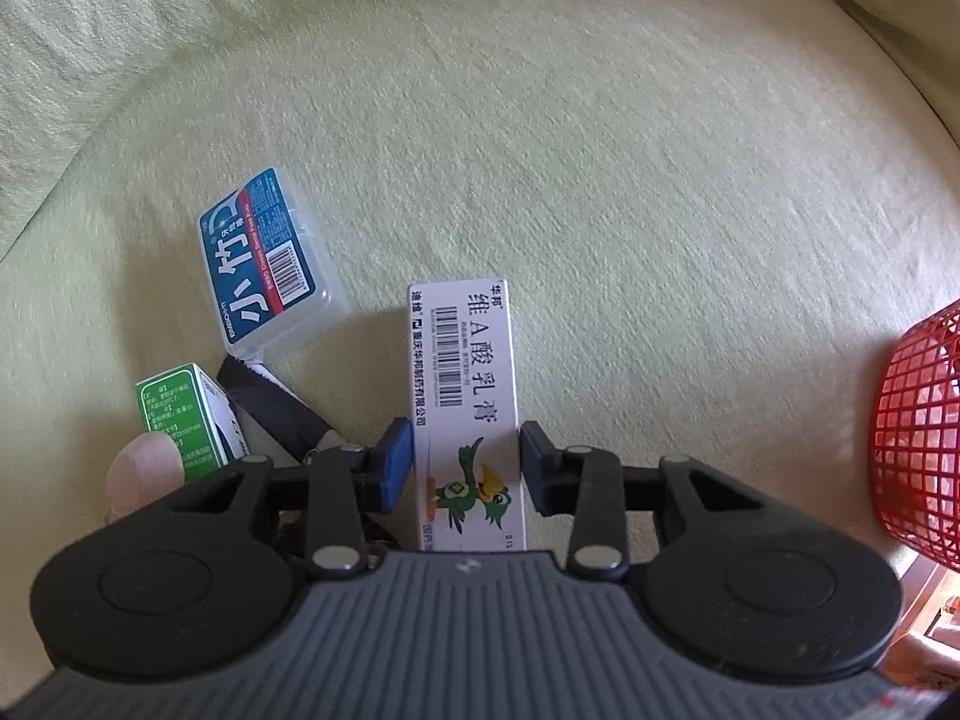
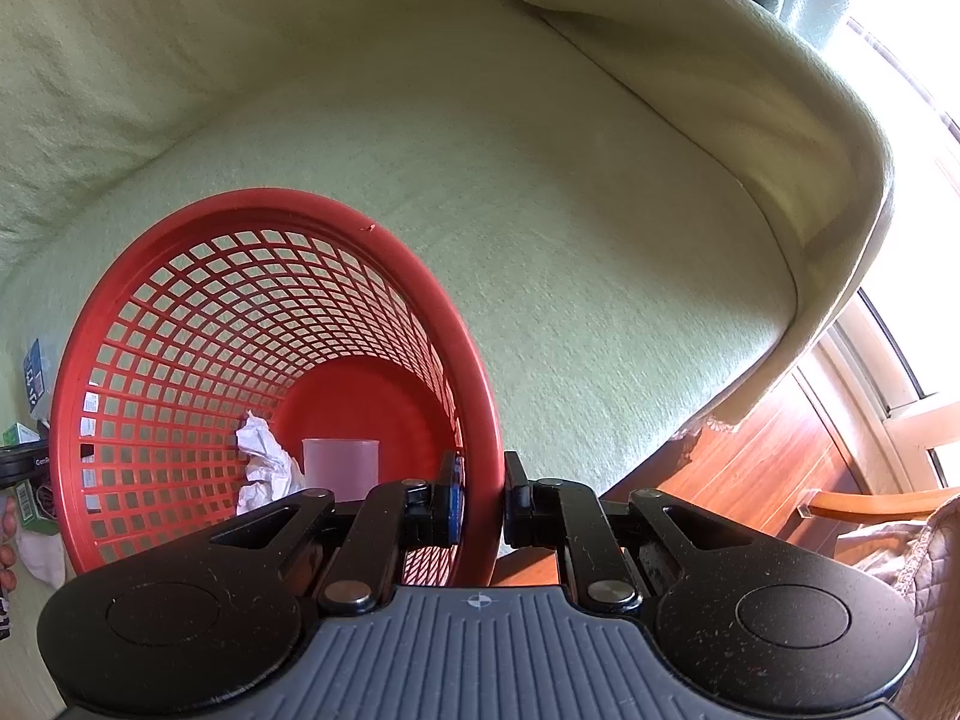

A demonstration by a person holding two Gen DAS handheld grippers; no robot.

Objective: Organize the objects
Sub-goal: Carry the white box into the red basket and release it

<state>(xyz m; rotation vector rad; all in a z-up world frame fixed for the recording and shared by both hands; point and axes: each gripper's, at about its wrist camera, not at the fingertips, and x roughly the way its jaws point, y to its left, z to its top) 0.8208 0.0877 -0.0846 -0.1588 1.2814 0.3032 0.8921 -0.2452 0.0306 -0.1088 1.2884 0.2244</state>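
Note:
My left gripper is shut on a long white medicine box with a green bird print, holding it above the green sofa seat. A clear plastic box with a blue label and a green and white carton lie to its left. My right gripper is shut on the rim of a red mesh basket, which is tilted toward the camera. Inside the basket are crumpled white paper and a frosted plastic cup. The basket's side also shows in the left wrist view.
A dark pouch lies beside the green carton. The sofa backrest and armrest curve around the seat. A wooden floor and a window lie to the right. A fingertip shows at the left.

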